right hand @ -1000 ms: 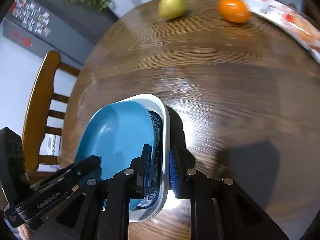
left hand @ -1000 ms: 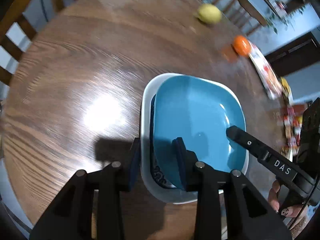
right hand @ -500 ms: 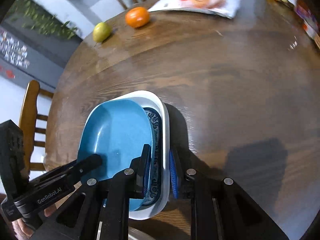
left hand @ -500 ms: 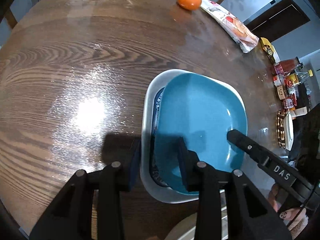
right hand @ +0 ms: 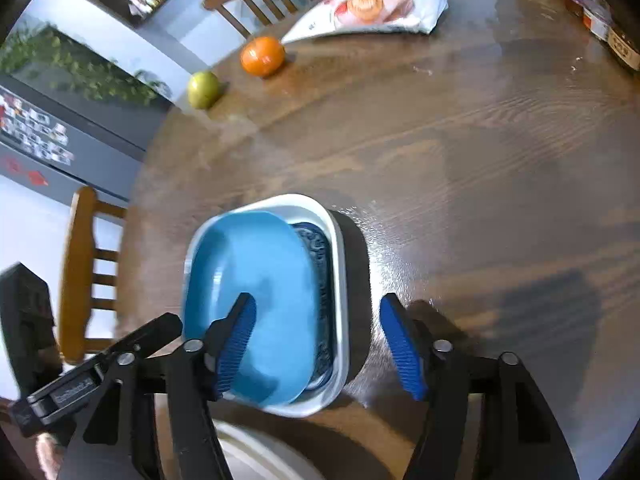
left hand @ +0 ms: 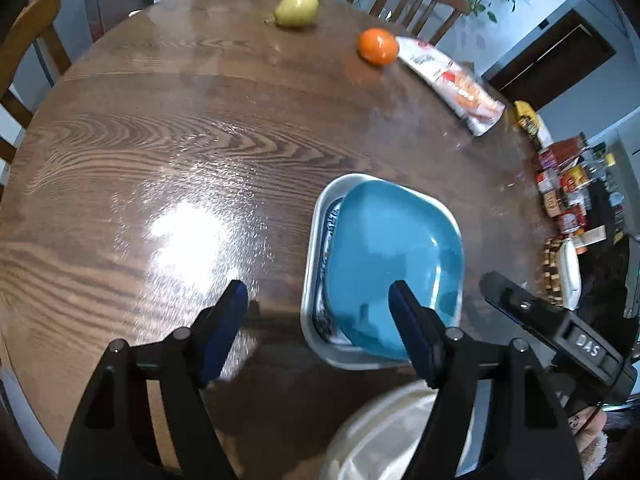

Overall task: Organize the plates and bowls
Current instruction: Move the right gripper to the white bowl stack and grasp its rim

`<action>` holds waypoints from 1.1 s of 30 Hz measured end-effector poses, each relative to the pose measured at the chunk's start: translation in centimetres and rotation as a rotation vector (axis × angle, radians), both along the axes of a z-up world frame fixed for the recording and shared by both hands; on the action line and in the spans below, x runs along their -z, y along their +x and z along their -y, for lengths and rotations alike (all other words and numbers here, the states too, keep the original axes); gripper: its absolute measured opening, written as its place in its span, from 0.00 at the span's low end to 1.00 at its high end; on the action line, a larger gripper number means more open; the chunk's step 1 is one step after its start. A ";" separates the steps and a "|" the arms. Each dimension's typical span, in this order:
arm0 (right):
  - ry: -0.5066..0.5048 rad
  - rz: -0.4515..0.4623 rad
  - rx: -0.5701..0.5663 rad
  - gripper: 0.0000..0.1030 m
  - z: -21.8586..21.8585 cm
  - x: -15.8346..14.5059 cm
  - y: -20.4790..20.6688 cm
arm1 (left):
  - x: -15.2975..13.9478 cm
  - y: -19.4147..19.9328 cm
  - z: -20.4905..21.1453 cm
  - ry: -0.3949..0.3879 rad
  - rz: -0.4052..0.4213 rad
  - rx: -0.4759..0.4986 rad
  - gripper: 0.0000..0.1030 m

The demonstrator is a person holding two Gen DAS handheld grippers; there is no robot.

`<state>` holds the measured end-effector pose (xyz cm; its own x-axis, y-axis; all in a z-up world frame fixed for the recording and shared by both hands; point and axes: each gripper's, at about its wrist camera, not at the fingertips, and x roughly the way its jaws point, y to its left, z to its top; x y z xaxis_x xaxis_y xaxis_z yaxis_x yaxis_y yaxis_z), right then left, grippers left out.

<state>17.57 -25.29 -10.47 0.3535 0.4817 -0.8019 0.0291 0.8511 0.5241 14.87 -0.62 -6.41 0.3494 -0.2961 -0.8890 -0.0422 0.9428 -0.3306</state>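
Tools, the left tool [left hand: 316, 332] and right tool [right hand: 318, 346], were opening around the stacked blue plate [left hand: 394, 272] and white dish [right hand: 338, 248], so they should back off gently.

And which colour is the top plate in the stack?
Plain teal blue top plate; the left wrist view shows it best.

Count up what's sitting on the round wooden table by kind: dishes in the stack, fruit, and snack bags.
Dishes in the stack: 3, a blue plate on a patterned plate in a white dish
Fruit: 2, an orange and a yellow-green fruit
Snack bags: 1, white bag
Total: 6
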 end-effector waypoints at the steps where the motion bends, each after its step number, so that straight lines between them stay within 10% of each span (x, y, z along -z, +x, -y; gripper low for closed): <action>1: 0.019 0.018 -0.003 0.72 0.4 -0.7 -0.6 | -0.3 -0.3 -0.1 -0.013 0.002 0.004 0.76; 6: 0.101 0.062 -0.024 0.89 1.2 -2.6 -3.5 | -0.5 -3.3 0.1 -0.068 -0.005 0.037 0.79; 25: 0.126 -0.083 -0.136 0.90 -1.3 2.5 -9.2 | 4.0 -7.3 2.5 -0.161 -0.161 0.101 0.78; 33: 0.082 -0.098 -0.154 0.63 -1.0 3.4 -9.7 | 5.3 -7.7 3.5 -0.116 -0.179 0.119 0.60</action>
<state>7.89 -24.26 -13.87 0.1928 0.5888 -0.7849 -0.0437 0.8043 0.5926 7.21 -4.09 -11.74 0.1457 -0.4297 -0.8912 -0.0014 0.9007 -0.4345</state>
